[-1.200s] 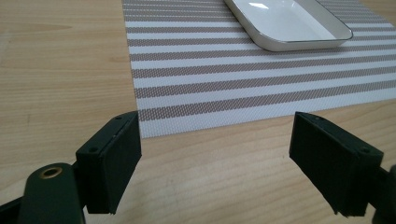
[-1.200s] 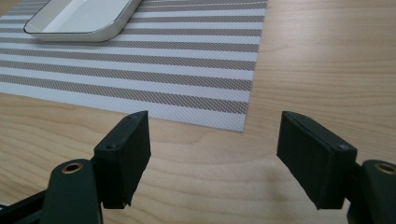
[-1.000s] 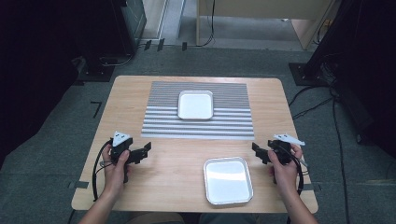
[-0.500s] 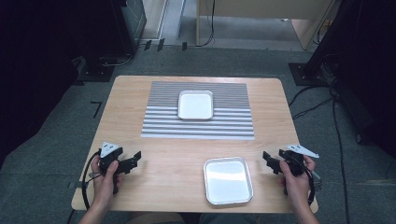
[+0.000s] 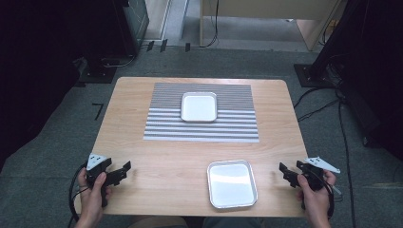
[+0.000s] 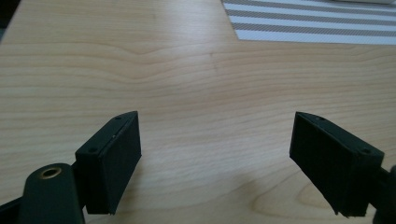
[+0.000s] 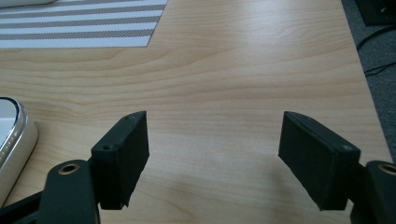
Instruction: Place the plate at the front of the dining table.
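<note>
Both hands have drawn back toward the near edge of the table since the earlier frames, and apart, each now at its own near corner. Trays and mat lie where they lay.

Left gripper (image 5: 124, 169): near-left corner, held low over bare wood, pointing inward across the table. Jaws stand wide apart, nothing between them; the left gripper view (image 6: 217, 163) shows plain wood grain in the gap and a corner of the striped mat (image 6: 317, 23) far ahead.

Right gripper (image 5: 284, 171): near-right corner, at the table edge, pointing inward toward the near tray (image 5: 232, 184). Jaws wide apart, holding nothing. In the right gripper view (image 7: 212, 156) the tray's rounded metal rim (image 7: 14, 140) shows at the left margin, beside the left jaw but clear of it.

Near tray: shallow, metal, rectangular, on bare wood by the near edge, right of centre, between the two grippers and closer to the right one. It looks empty, though glare washes out its floor.

Far tray (image 5: 199, 106): smaller, on the striped mat (image 5: 202, 128), well apart from both grippers.

Wooden table (image 5: 161, 156).
</note>
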Motion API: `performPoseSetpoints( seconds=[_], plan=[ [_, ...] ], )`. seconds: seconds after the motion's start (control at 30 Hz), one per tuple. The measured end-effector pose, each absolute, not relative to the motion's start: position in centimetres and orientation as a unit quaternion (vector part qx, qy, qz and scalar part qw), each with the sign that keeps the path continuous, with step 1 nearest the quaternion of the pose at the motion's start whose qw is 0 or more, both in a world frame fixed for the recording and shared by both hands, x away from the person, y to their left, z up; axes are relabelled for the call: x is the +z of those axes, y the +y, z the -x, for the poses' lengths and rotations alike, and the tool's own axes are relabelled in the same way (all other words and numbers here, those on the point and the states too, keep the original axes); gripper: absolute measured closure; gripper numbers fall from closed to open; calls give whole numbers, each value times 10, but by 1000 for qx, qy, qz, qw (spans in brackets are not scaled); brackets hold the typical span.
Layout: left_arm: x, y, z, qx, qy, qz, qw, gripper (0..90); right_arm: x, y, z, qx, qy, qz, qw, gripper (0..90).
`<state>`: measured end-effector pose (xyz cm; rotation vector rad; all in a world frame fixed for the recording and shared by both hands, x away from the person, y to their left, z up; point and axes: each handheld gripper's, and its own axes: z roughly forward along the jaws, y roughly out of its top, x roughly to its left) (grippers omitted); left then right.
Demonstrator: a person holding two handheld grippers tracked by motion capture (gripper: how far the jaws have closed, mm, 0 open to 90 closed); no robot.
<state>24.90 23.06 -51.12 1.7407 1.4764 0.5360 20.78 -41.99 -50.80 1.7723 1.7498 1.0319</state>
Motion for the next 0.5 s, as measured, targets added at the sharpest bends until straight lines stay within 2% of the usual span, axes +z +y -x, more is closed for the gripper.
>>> performPoseSetpoints(
  seconds=[0.27,0.5],
  plan=[
    [-517,254,-236,218,594,-678,374,167,-515,-431,-194,359,629,-651,227,220],
    [-518,263,-225,246,594,-689,335,168,-523,-432,-185,337,640,-647,242,194]
  ],
)
